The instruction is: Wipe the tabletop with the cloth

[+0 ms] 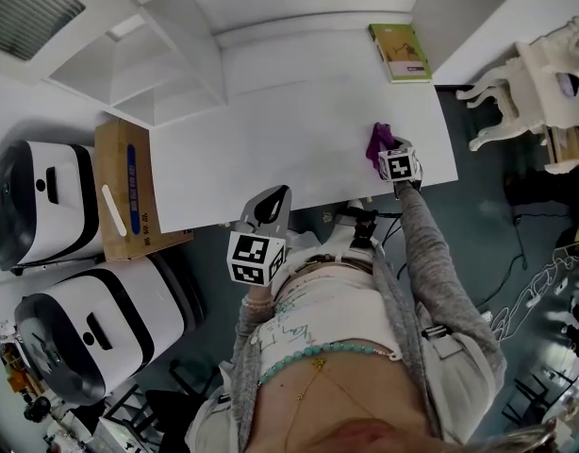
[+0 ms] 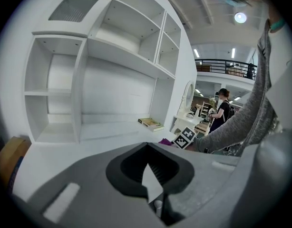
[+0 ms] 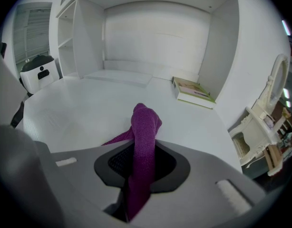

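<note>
A purple cloth (image 1: 377, 140) hangs bunched over the right front corner of the white tabletop (image 1: 289, 140). My right gripper (image 1: 395, 159) is shut on it. In the right gripper view the cloth (image 3: 146, 125) rises as a folded strip from between the jaws of that gripper (image 3: 143, 148), and one corner trails left onto the table (image 3: 79, 113). My left gripper (image 1: 269, 213) is at the table's front edge, left of the right one. It is shut with nothing in it (image 2: 148, 158). From there the cloth (image 2: 165, 141) shows beside the right gripper's marker cube (image 2: 185, 137).
A green-covered book (image 1: 400, 52) lies at the table's far right, by the white shelving (image 1: 167, 55). A cardboard box (image 1: 127, 192) and two white machines (image 1: 44, 201) stand to the left. A white ornate chair (image 1: 535, 83) is at the right. A person (image 2: 222, 113) stands far off.
</note>
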The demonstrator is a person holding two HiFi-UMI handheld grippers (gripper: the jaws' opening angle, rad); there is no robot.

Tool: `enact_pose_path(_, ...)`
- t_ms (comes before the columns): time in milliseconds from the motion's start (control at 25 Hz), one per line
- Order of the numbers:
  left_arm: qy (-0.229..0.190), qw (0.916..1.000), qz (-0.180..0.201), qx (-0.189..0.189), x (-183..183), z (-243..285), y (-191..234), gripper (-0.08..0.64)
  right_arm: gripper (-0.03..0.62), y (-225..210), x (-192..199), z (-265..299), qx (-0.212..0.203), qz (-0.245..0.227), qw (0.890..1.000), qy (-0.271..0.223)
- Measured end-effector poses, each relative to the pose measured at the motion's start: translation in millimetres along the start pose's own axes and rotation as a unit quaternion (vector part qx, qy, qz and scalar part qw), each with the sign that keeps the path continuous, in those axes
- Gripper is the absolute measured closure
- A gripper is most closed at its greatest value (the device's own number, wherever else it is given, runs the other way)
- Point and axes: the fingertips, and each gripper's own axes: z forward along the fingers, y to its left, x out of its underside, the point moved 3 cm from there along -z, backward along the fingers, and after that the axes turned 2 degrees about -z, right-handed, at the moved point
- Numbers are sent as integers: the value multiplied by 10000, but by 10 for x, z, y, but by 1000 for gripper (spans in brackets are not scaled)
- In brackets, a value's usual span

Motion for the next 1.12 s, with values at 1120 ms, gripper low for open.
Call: enact_pose_path(1120,-182,9987,-145,-444,253,-636,140,560,508,1179,-313,-17,-757,-448,9961,53)
